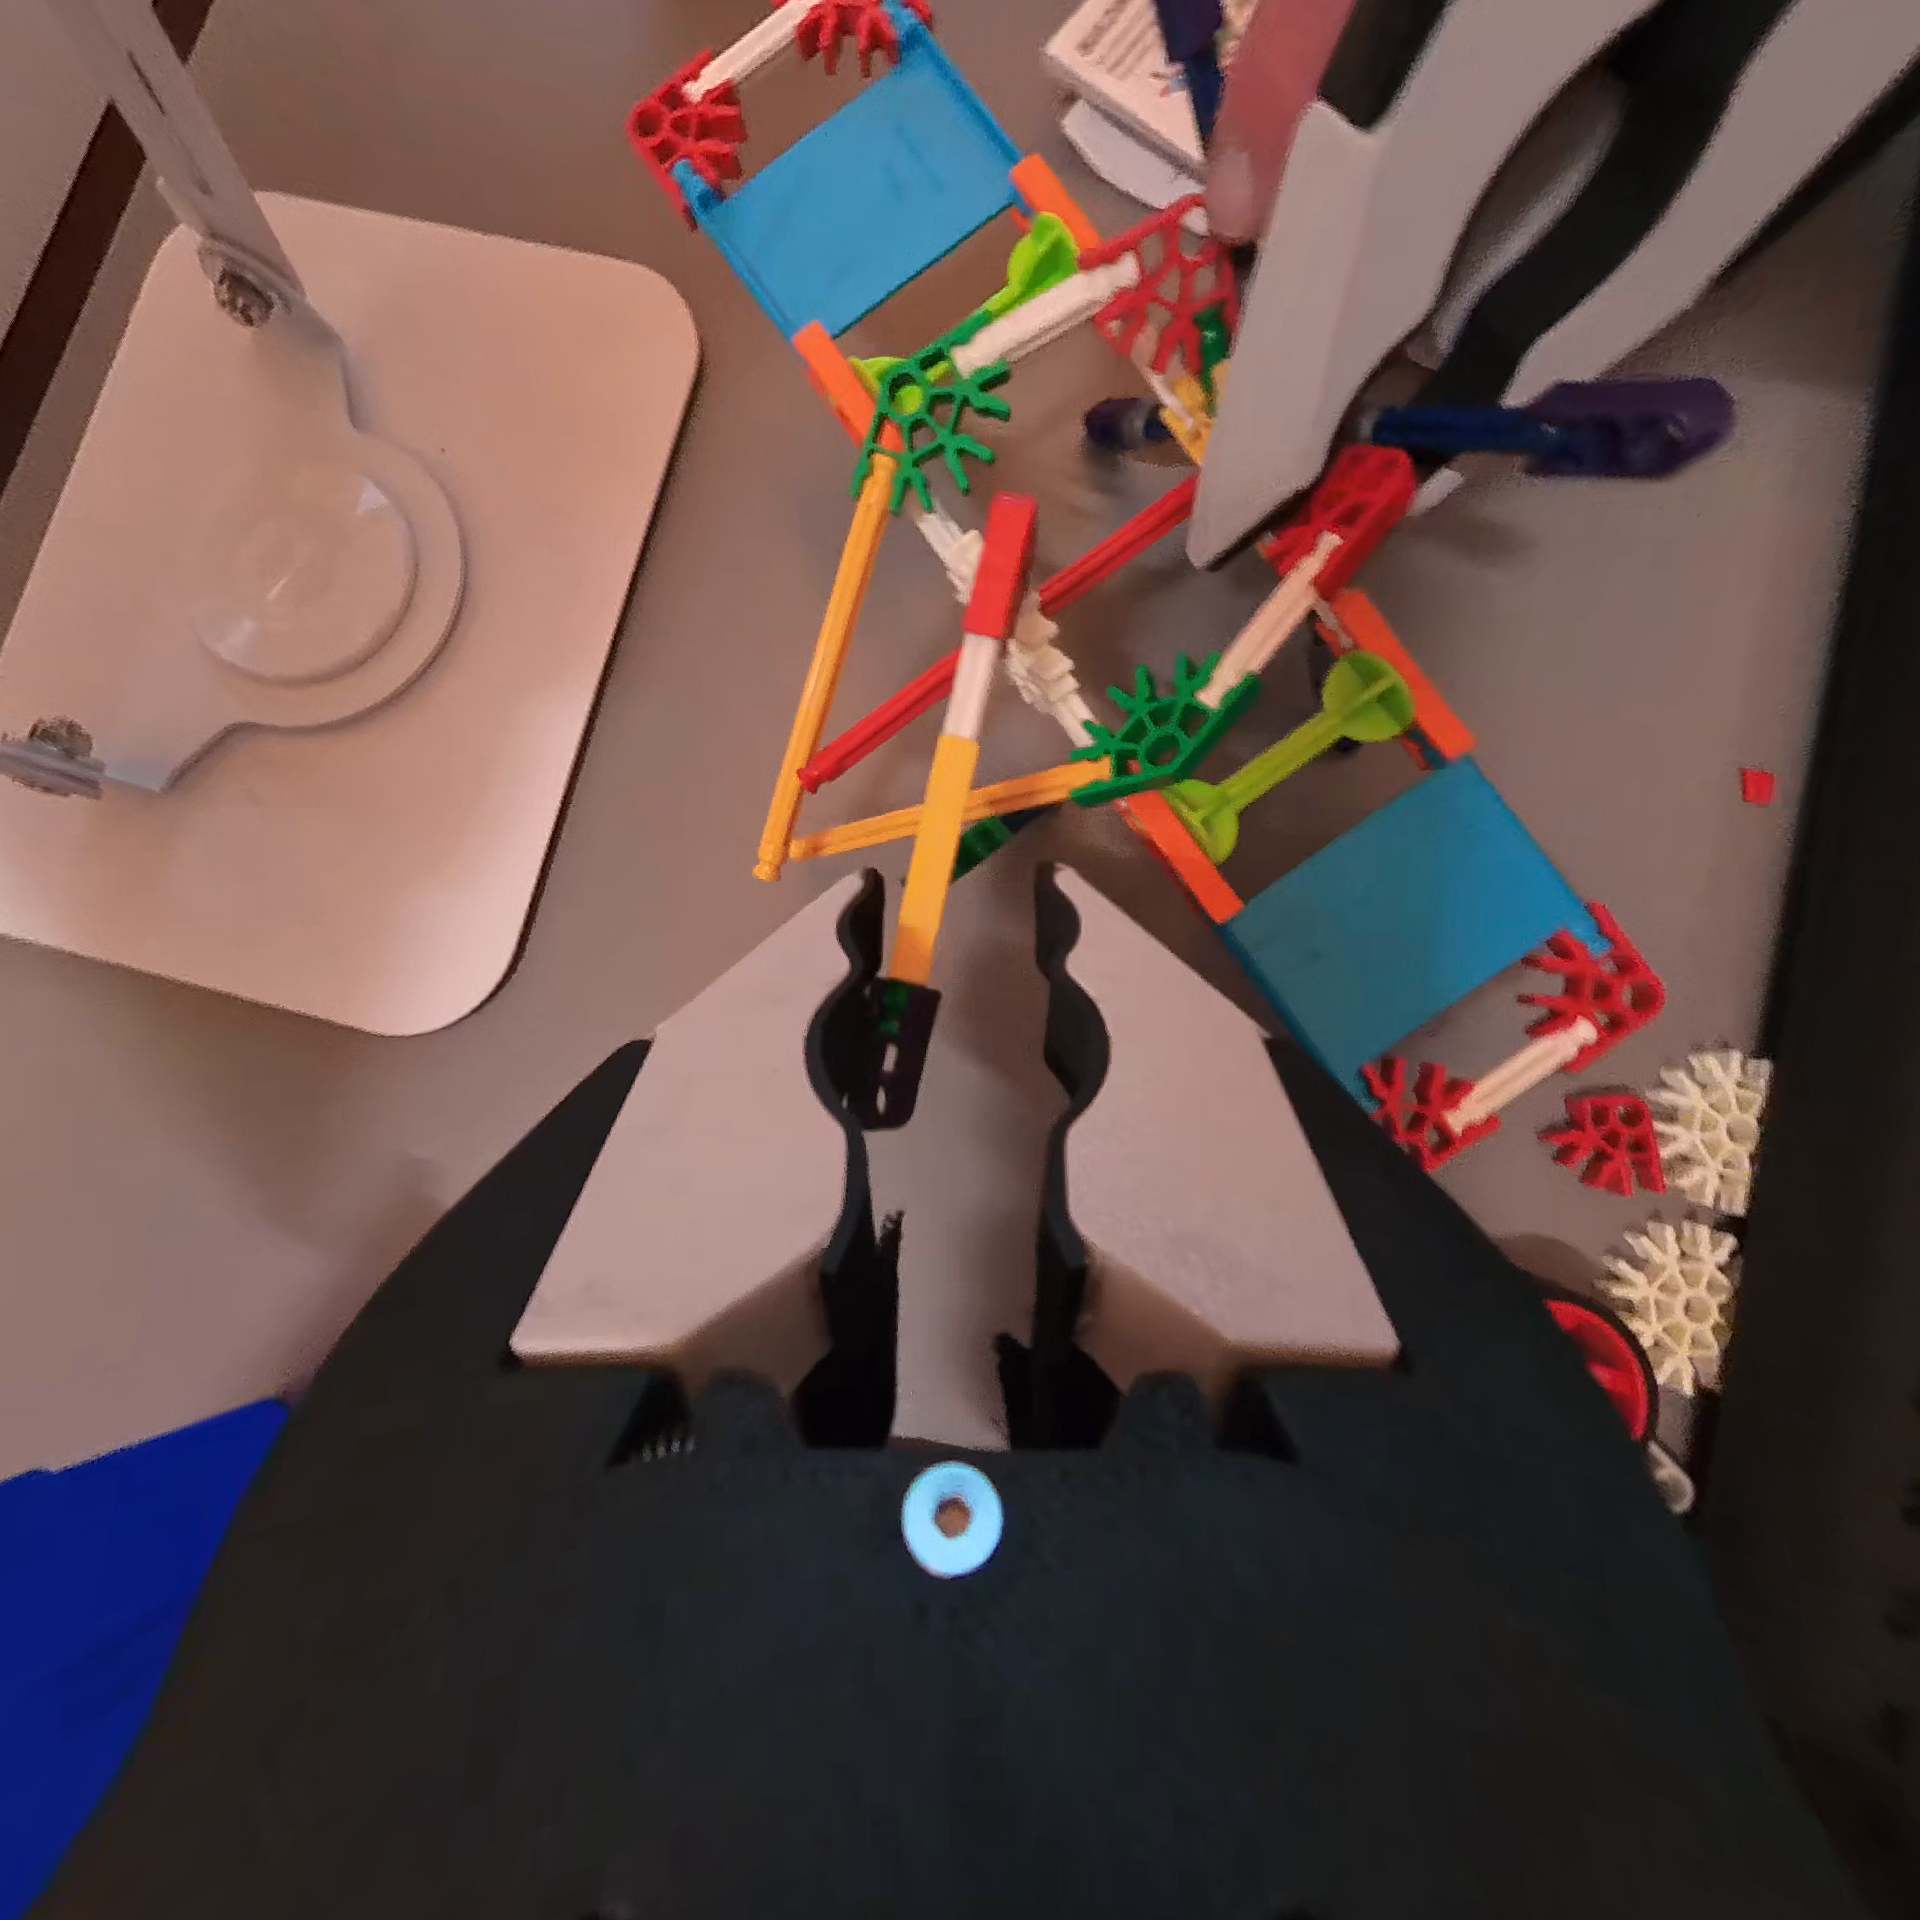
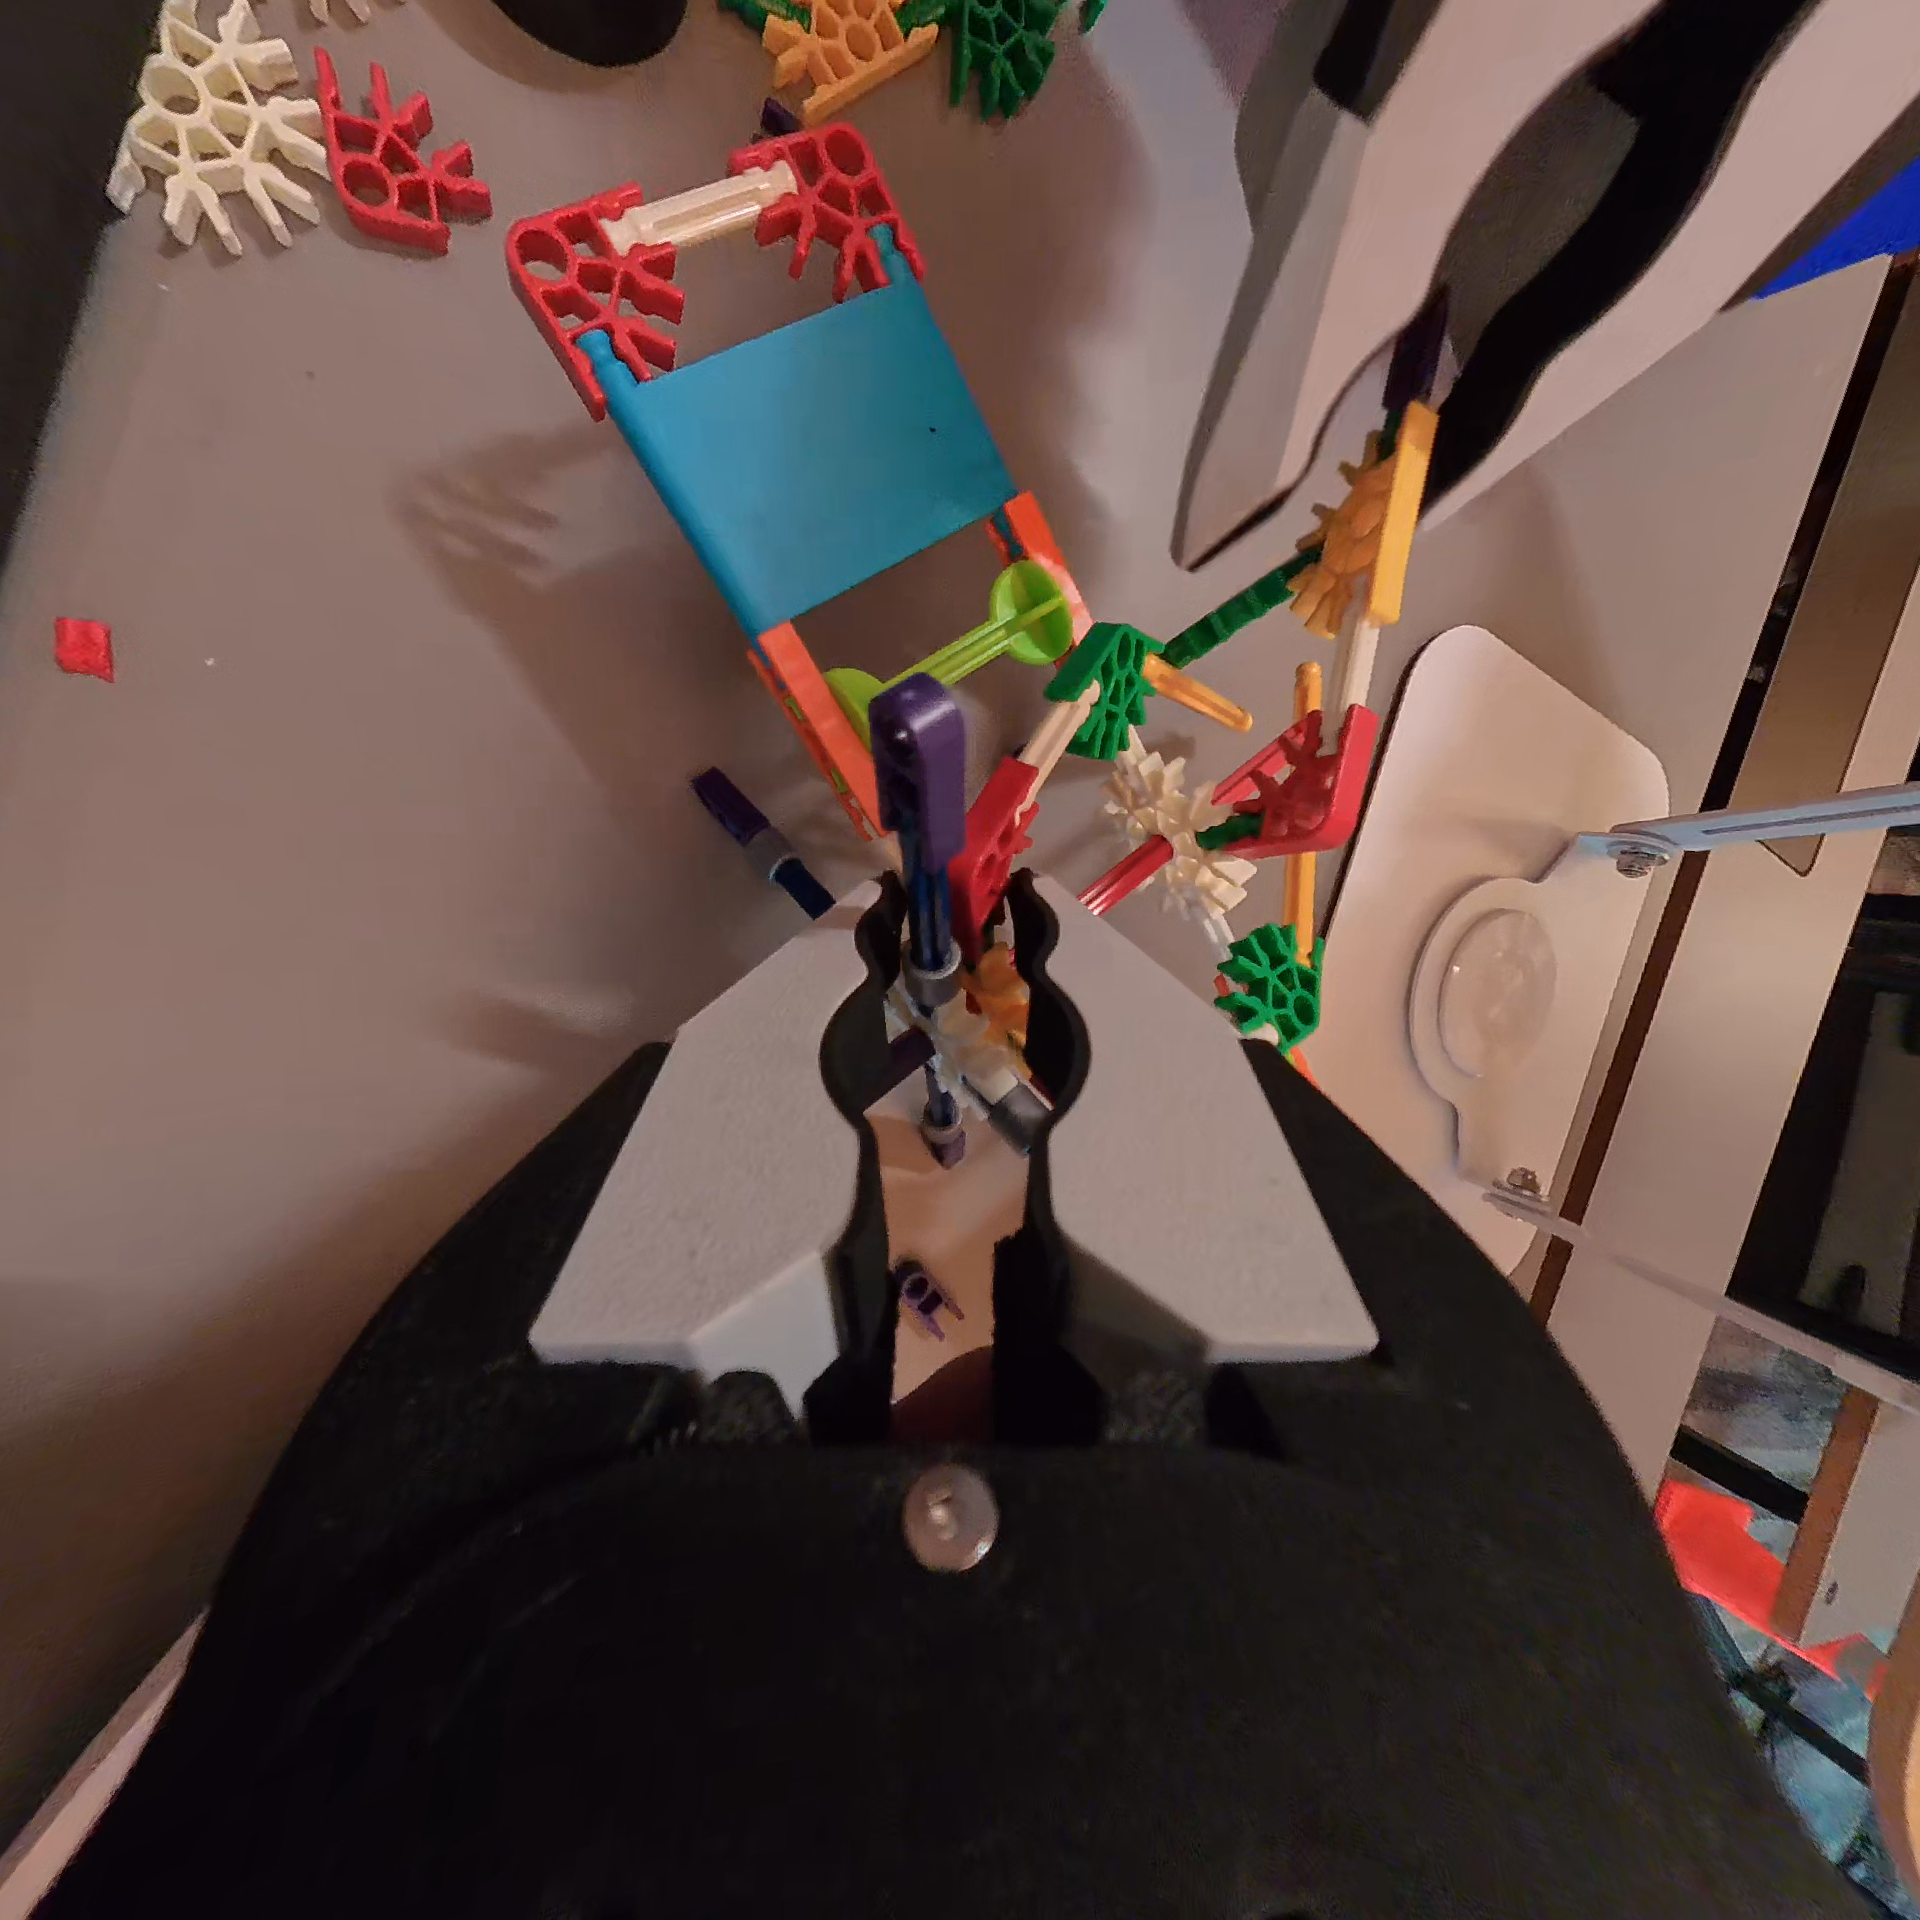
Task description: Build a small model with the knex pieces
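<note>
Left gripper (image 1: 956, 914): jaws apart | right gripper (image 2: 951, 914): clamps toy frame (image 2: 987, 831)

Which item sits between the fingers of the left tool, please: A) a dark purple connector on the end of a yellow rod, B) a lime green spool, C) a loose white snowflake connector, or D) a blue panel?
A: in the left wrist view the dark purple connector with its yellow rod lies in the gap of the left tool, against one finger while the other stands clear.
</note>
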The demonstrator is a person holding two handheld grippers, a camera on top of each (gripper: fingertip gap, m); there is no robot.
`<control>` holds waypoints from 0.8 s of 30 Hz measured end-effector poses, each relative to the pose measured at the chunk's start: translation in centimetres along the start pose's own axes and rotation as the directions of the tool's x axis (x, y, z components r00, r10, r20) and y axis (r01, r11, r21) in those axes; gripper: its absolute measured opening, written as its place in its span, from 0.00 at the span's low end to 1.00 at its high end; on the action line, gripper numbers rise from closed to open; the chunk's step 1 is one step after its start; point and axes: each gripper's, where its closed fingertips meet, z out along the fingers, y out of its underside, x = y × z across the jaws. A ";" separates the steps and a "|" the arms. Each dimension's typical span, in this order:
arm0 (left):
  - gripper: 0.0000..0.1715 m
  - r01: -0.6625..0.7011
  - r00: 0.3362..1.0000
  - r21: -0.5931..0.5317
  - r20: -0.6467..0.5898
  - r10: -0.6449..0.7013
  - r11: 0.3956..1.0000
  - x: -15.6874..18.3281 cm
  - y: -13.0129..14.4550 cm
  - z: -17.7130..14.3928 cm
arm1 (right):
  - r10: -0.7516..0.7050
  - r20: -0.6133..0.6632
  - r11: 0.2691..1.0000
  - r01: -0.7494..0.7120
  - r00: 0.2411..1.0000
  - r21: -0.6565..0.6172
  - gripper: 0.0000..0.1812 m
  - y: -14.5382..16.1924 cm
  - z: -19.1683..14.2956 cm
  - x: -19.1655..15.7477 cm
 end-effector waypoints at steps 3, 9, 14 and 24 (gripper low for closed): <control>0.18 -0.025 0.999 0.017 -0.039 0.025 1.000 0.6 0.2 -0.1 | 0.004 0.010 1.000 -0.004 1.000 0.007 0.10 0.2 -0.2 -0.1; 0.07 -0.052 0.996 0.109 -0.067 0.060 0.993 0.6 -0.8 0.6 | 0.019 0.034 1.000 -0.020 0.999 0.019 0.10 0.6 -0.5 -0.3; 0.07 -0.085 0.995 0.132 -0.036 0.091 0.988 0.2 -1.3 0.2 | 0.035 0.043 0.999 -0.037 0.998 0.035 0.10 0.7 -0.7 -0.3; 0.06 -0.076 0.997 0.100 -0.012 0.077 0.992 0.1 -1.4 -0.2 | 0.040 0.065 0.998 -0.043 0.997 0.046 0.09 0.4 -0.9 -0.7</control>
